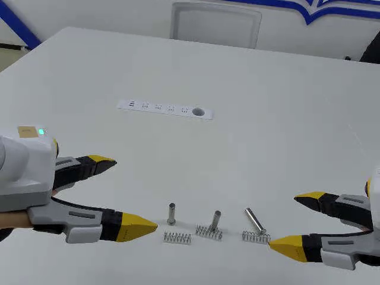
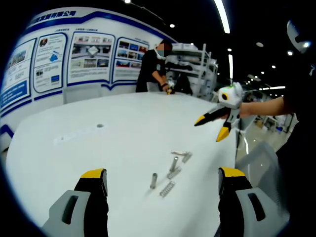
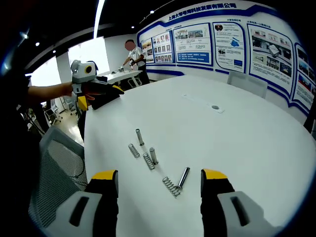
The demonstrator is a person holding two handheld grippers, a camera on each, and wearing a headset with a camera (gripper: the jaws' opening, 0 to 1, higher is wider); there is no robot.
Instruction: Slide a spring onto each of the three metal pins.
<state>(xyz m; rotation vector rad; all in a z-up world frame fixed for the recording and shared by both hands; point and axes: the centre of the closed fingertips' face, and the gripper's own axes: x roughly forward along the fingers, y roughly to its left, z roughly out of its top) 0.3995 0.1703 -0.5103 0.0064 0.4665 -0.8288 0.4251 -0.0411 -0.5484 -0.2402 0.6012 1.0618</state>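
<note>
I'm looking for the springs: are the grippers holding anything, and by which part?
Nothing is held. The left gripper and right gripper are open; springs and pins rest on the table.

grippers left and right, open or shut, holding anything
Left gripper: open, holding nothing.
Right gripper: open, holding nothing.

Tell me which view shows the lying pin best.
Right gripper view: the lying pin is nearest and sharp there, its spring beside it. The head view shows the pin clearly but smaller. The left gripper view shows it tiny and far.
</note>
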